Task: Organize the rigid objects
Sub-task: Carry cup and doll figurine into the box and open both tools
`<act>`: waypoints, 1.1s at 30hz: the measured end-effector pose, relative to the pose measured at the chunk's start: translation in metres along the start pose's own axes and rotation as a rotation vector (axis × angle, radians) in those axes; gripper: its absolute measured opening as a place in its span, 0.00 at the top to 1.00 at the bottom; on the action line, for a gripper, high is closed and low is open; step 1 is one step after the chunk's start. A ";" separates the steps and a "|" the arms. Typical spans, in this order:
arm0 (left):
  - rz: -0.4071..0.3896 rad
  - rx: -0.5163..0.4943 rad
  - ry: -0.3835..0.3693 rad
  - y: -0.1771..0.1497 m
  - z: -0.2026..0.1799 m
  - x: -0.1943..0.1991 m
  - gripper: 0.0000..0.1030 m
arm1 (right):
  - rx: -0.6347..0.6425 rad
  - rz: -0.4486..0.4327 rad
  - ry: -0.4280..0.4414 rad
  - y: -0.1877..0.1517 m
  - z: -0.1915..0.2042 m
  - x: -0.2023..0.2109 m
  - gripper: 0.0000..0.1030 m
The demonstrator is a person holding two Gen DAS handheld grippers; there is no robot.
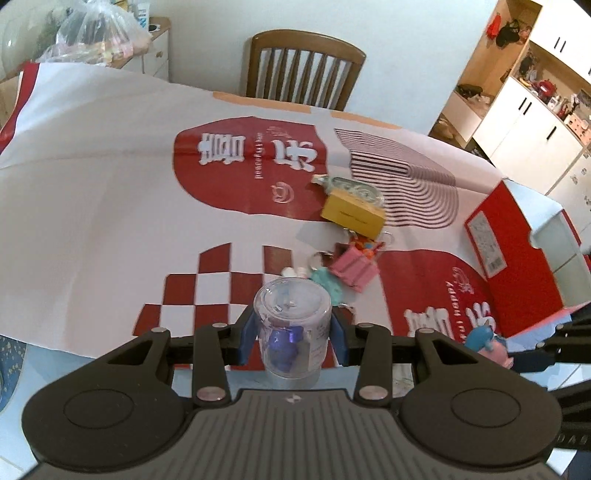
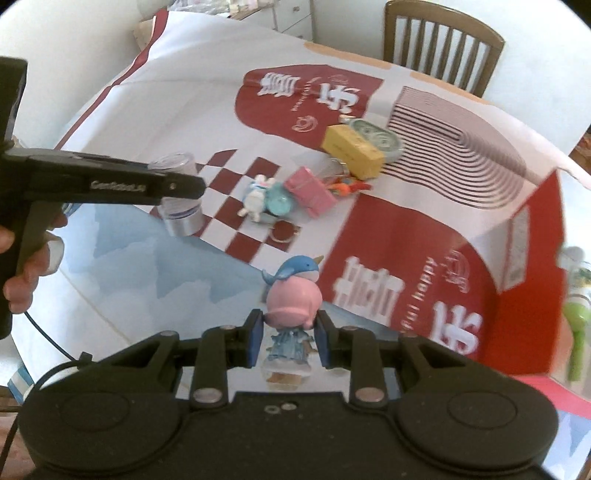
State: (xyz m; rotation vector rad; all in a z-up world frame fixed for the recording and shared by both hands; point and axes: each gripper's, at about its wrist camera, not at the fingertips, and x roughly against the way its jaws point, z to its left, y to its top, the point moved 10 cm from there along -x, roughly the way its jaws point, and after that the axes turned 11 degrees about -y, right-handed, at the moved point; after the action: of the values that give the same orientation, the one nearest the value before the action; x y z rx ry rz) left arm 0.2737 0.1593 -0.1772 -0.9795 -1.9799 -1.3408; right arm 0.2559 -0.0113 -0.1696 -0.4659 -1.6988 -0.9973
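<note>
My left gripper (image 1: pixel 293 334) is shut on a clear plastic cylinder (image 1: pixel 293 325) with a blue figure inside; it also shows in the right wrist view (image 2: pixel 181 195) near the table's front edge. My right gripper (image 2: pixel 288 341) is shut on a pink-headed figurine with a blue whale hat (image 2: pixel 293 291), which also shows in the left wrist view (image 1: pixel 487 343). On the red and white cloth (image 1: pixel 110 184) lie a yellow box (image 1: pixel 352 214), a pink box (image 1: pixel 352 267), a teal charm (image 1: pixel 327 282), a white bunny charm (image 2: pixel 255 197) and a round tin (image 2: pixel 378 138).
A red open box (image 1: pixel 517 251) stands at the right of the table. A wooden chair (image 1: pixel 303 66) stands at the far side. White cabinets (image 1: pixel 532 122) are at the back right. A plastic bag (image 1: pixel 96 33) sits at the back left.
</note>
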 end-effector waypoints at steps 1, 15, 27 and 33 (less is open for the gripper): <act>-0.001 -0.007 -0.001 0.000 -0.006 0.001 0.61 | -0.005 -0.004 0.001 -0.002 -0.006 0.004 0.73; -0.027 -0.116 -0.064 0.016 -0.148 -0.007 0.61 | -0.064 -0.069 -0.009 -0.031 -0.108 0.041 0.73; -0.044 -0.223 -0.119 0.046 -0.279 -0.044 0.61 | -0.139 -0.120 -0.042 -0.045 -0.215 0.060 0.73; -0.031 -0.270 -0.132 0.060 -0.328 -0.069 0.61 | -0.209 -0.136 -0.077 -0.054 -0.274 0.061 0.73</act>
State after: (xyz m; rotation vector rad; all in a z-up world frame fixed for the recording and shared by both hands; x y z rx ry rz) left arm 0.3762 -0.1511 -0.0829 -1.1914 -1.9492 -1.6301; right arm 0.3570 -0.2718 -0.1106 -0.5356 -1.7203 -1.2786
